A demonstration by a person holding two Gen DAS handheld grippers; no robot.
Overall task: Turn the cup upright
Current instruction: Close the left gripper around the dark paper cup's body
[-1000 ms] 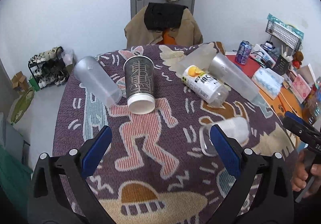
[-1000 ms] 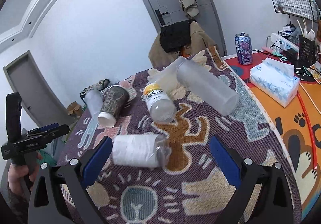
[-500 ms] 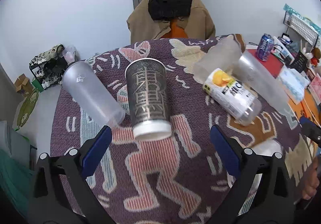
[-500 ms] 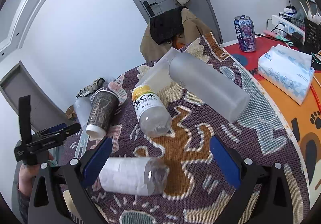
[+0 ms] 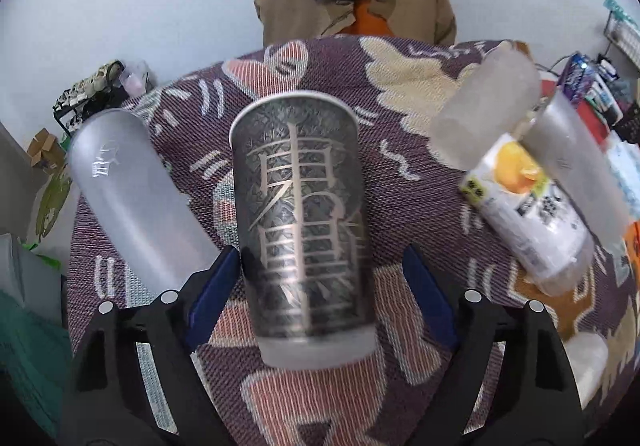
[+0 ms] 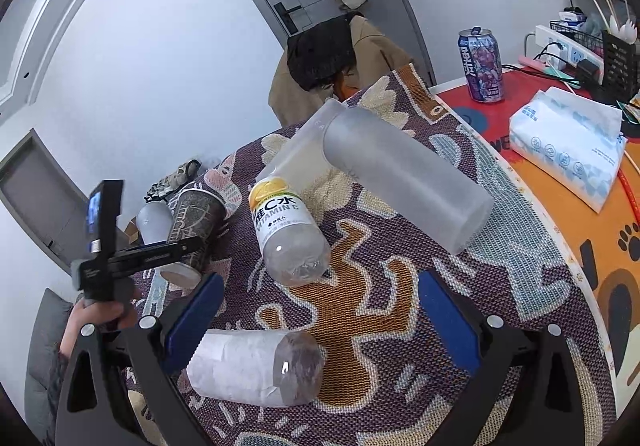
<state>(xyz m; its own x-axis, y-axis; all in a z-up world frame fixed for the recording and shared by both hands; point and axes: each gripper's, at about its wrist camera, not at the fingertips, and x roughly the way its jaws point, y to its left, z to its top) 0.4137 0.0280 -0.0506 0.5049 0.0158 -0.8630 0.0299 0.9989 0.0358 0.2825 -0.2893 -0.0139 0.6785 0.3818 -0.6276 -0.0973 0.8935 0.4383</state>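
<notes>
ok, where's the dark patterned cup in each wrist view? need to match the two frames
Left wrist: dark patterned cup fills the centre, lying on its side between the open jaws, white end toward the camera.
Right wrist: same cup sits small at the left edge, partly behind the left gripper.
Shared landmark: the vitamin bottle, yellow cap end away from the camera, to the cup's right in both.
</notes>
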